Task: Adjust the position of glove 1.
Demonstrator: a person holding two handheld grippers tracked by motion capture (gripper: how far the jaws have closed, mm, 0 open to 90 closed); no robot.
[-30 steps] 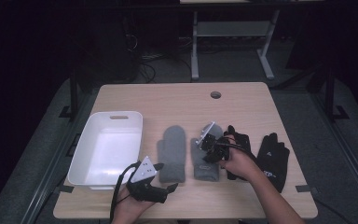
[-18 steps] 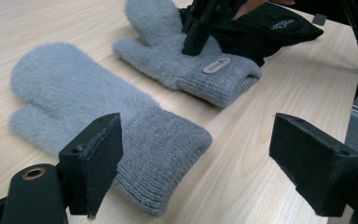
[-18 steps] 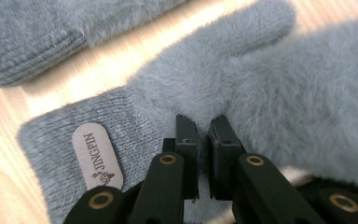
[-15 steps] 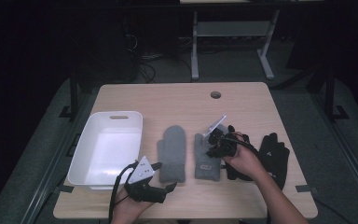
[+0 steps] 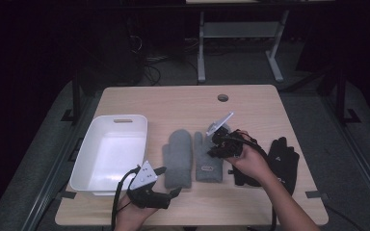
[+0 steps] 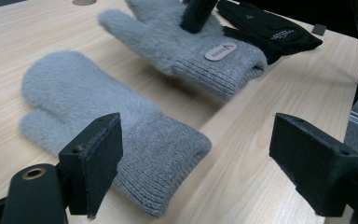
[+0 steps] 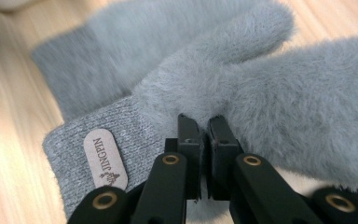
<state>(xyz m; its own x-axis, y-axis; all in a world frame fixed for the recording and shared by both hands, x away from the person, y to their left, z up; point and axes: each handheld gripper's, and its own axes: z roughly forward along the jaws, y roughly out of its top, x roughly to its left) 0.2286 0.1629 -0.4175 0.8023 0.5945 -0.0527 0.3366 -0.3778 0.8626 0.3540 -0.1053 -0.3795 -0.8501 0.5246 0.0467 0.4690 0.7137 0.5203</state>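
Nearest the table's front edge, the left gripper (image 5: 173, 180) is being held low with its jaws spread wide and nothing between them, just short of the cuff of the left grey mitten (image 5: 178, 158), which is lying flat. A bit further in, the right grey mitten (image 5: 209, 161), the one with the little label, is being pinched by the right gripper (image 7: 204, 140); its jaws have just been closing and are clamped on the fluffy fabric near the cuff. Black gloves (image 5: 284, 161) are sitting just right of that hand. Off to the left, a white bin (image 5: 89, 159) is parked.
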